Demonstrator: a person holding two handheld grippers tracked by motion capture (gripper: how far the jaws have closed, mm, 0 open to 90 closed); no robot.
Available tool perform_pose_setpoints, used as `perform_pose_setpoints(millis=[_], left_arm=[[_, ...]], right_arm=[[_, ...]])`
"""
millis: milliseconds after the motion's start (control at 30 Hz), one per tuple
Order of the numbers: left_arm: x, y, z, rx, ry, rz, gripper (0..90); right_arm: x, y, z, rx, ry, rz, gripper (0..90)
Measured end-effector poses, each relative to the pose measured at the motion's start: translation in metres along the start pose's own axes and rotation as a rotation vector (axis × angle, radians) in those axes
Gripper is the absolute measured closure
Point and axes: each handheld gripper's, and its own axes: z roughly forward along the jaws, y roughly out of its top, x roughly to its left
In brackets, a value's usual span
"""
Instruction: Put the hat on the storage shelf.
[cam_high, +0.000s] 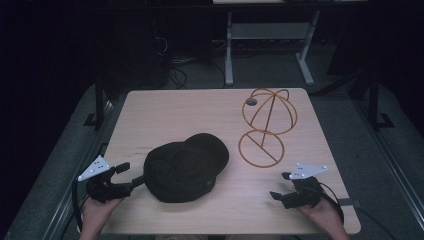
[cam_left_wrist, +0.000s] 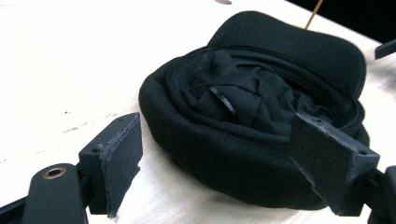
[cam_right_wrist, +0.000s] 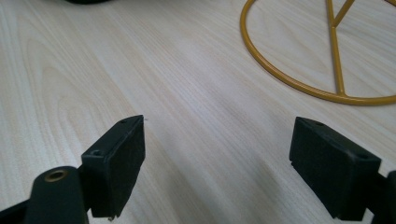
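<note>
Two hand-held grippers, one black cap, one wire stand, on a pale wood-grain table (cam_high: 165, 107).

Item 1: black cap (cam_high: 184, 166). Soft woven cloth, lying crown-down at lower centre of the high view, its opening turned up. In the left gripper view the crumpled lining and a rolled, stitched rim show, with the stiffer curved brim (cam_left_wrist: 299, 46) at the far side, toward the upper right of that frame. Long axis runs from lower left to upper right in the high view, brim end toward the stand.

Item 2: left gripper (cam_high: 126, 174), at lower left of the high view, held in the person's left hand (cam_high: 97, 212). Jaws spread wide, nothing between the pads; its own view looks straight at the near rim of the cap, which sits just beyond and partly between the two black jaws. Clearly the nearer tool: the cap lies immediately to its right in the high view, close to touching, though contact cannot be confirmed.

Item 3: right gripper (cam_high: 280, 186), at lower right of the high view. Jaws likewise spread and empty, over bare table; well apart from the cap.

Item 4: wire stand (cam_high: 265, 125), yellow-orange thin metal rod, a flat ring base with a crossbar and a domed cage above, at upper right of the table. Its base ring (cam_right_wrist: 299, 56) fills the upper right of the right gripper view.

Judgement: the coming move probably falls to the left gripper, closing on the near rim.
</note>
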Motion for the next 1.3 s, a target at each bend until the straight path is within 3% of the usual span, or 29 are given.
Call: perform_pose_setpoints(millis=[300, 700, 933, 1167, 1300], left_arm=[[0.0, -0.001, 0.001, 0.016, 0.002, 0.01, 17.3], [0.004, -0.004, -0.001, 0.029, 0.019, 0.01, 17.3], [0.003, -0.004, 0.002, 0.038, 0.028, 0.022, 16.9], [0.004, -0.005, 0.002, 0.047, 0.031, 0.017, 16.9], [0.003, -0.006, 0.004, 0.044, 0.026, 0.013, 17.0]], right_arm=[[0.01, 0.016, -0.001, -0.004, 0.022, -0.02, 14.8], [0.033, 0.061, 0.003, -0.007, 0.103, -0.132, 14.7], [0.044, 0.089, 0.011, 0.039, 0.153, -0.197, 16.3], [0.048, 0.113, 0.02, 0.033, 0.209, -0.197, 15.6], [0.055, 0.131, 0.031, 0.054, 0.221, -0.238, 16.0]])
